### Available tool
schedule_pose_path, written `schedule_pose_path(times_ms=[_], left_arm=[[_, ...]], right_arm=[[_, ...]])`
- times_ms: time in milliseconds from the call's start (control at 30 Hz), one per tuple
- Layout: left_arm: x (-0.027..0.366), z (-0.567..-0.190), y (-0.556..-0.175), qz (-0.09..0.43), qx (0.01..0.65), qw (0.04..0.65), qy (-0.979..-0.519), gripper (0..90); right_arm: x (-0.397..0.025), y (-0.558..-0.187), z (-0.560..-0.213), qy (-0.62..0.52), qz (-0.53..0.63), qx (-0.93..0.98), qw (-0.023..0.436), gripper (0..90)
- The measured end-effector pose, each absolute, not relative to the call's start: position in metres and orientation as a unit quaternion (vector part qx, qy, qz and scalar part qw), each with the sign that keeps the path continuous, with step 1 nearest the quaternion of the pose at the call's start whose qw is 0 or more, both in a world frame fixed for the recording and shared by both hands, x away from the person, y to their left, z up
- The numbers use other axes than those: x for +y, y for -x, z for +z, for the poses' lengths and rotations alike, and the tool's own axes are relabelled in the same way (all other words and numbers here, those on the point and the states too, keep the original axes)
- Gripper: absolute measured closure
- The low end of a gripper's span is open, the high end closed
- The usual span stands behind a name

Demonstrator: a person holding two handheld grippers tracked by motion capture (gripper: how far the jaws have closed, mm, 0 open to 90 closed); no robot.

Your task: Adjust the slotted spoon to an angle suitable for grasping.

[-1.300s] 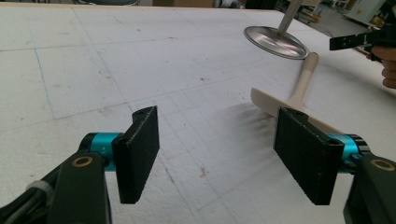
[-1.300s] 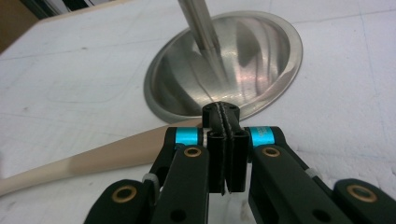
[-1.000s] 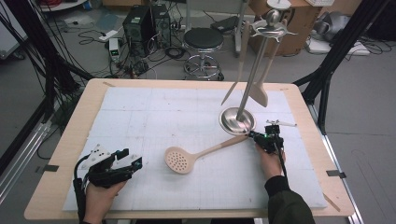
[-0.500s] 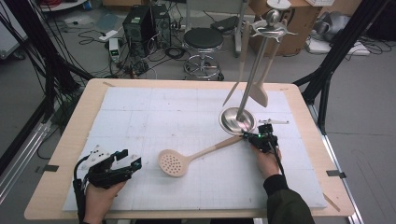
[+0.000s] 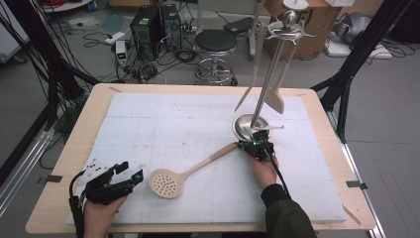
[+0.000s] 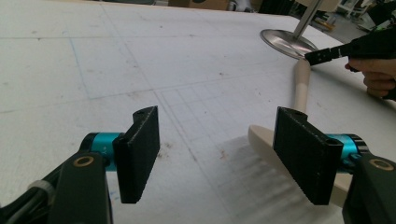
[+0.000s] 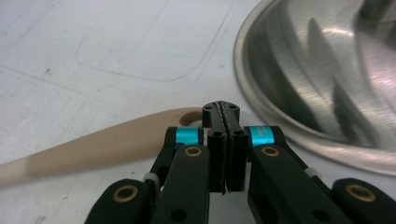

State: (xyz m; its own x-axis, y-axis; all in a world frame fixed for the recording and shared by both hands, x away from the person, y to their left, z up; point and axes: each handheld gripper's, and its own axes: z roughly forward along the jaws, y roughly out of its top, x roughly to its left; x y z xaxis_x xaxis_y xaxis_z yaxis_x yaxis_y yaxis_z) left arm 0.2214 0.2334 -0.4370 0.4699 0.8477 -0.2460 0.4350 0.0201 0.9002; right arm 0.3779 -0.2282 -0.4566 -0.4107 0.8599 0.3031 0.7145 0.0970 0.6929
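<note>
High view: skimmer (image 5: 187,171), beige, flat on white mat (image 5: 148,124), bowl toward left gripper (image 5: 130,174), handle end beside steel stand base (image 5: 250,124). Right gripper (image 5: 250,146): jaws pressed together, tips at handle end, nothing visibly between them. Left gripper: jaws wide apart, near skimmer bowl, not touching.

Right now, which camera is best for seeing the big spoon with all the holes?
The high view: the slotted spoon lies whole on the white mat, holes plain. The left gripper view shows part of its bowl and handle behind a jaw, no holes. The right gripper view shows just the handle's end beside the shut jaws.
</note>
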Motion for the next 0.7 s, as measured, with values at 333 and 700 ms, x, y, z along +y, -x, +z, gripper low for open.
schedule_pose_path(times_ms=[333,700], left_arm=[[0.245,-0.442,-0.212,0.201,0.495,0.526,-0.662,32.4],[0.247,-0.446,-0.205,0.205,0.499,0.519,-0.663,32.4]], right_arm=[[-0.192,-0.347,-0.443,-0.518,0.469,0.714,0.052,89.7],[-0.098,-0.330,-0.441,-0.431,0.465,0.773,-0.006,89.5]])
